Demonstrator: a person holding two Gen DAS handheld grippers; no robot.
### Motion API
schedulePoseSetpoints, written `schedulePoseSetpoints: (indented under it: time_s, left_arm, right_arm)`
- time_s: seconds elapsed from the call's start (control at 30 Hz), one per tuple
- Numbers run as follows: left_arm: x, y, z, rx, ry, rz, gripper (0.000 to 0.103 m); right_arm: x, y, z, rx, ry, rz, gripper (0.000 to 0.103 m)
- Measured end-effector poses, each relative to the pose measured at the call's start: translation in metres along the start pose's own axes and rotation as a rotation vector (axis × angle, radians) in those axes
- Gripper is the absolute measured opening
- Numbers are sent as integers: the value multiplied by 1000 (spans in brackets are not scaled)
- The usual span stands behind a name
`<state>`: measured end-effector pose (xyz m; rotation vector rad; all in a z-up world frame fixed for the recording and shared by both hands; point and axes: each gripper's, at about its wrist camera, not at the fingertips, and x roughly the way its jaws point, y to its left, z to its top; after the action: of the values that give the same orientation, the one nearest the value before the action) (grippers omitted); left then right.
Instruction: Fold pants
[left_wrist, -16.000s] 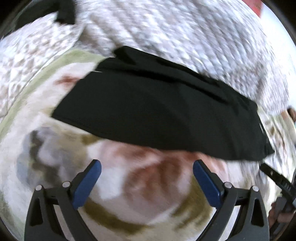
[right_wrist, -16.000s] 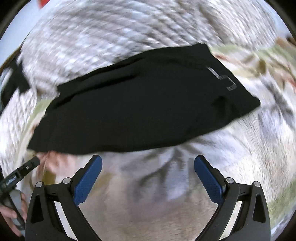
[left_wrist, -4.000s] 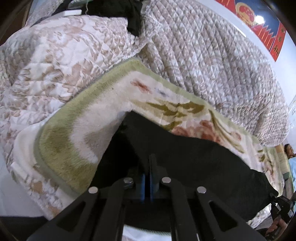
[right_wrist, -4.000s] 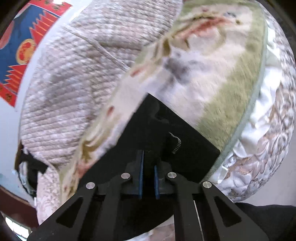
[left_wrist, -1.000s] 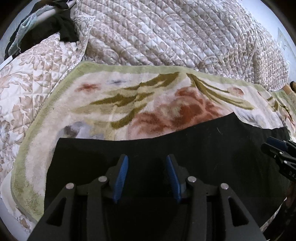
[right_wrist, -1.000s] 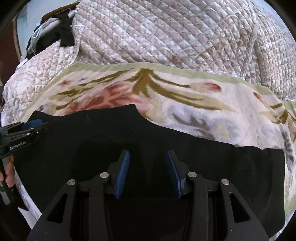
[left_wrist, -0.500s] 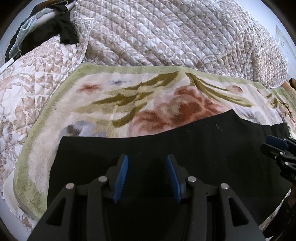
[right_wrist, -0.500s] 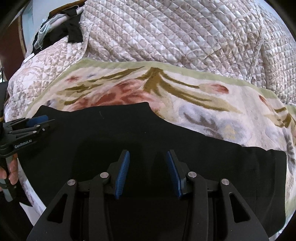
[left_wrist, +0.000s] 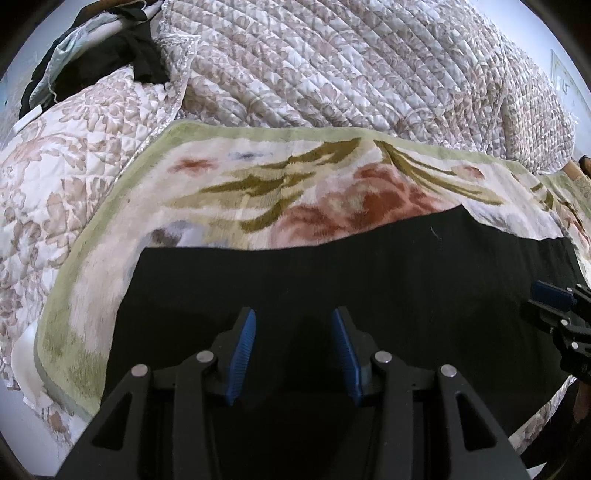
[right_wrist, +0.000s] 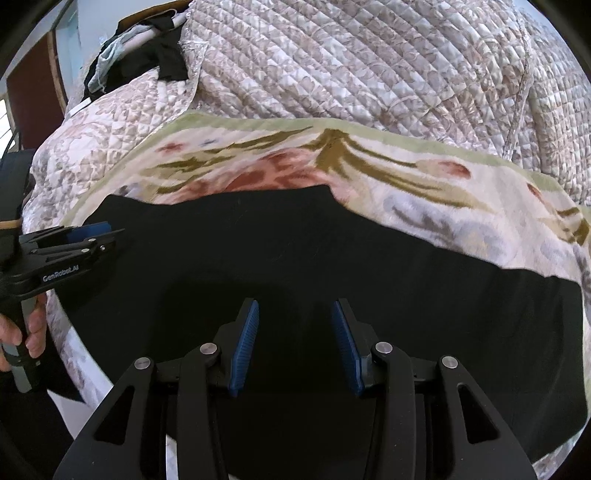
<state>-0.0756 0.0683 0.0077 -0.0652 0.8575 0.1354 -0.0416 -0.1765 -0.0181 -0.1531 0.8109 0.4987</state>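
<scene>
While both the left gripper (left_wrist: 293, 350) and right gripper (right_wrist: 295, 345) hover part-open and empty, the black pants (left_wrist: 369, 277) lie flat.

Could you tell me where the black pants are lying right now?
In both wrist views the black pants lie flat across the near part of the floral fleece blanket, below both open grippers.

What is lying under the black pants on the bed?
The black pants lie on a floral blanket with a green border, which lies on a quilted bedspread. The blanket's pattern beneath the pants is covered, so anything else under them cannot be seen.
</scene>
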Motion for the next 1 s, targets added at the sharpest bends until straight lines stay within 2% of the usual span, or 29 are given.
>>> schedulePoseSetpoints:
  time_s: [0.17,0.33,0.5,0.67,1.0]
  left_arm:
    - [0,0,-10,-1,8,12,46]
    - [-3,3,-10,-10,5,9,46]
    - [-7,6,-12,-18,0,17,46]
    - [-10,13,-16,-30,1,36,46]
    - [-21,28,-19,-50,-28,59,46]
  right_arm:
    - [8,5,-14,-6,48,-6,43]
    - [11,8,-15,-17,50,4,52]
    - [12,8,-16,-19,48,8,54]
    - [14,12,-16,-36,52,17,65]
    - [10,12,-17,-37,38,18,65]
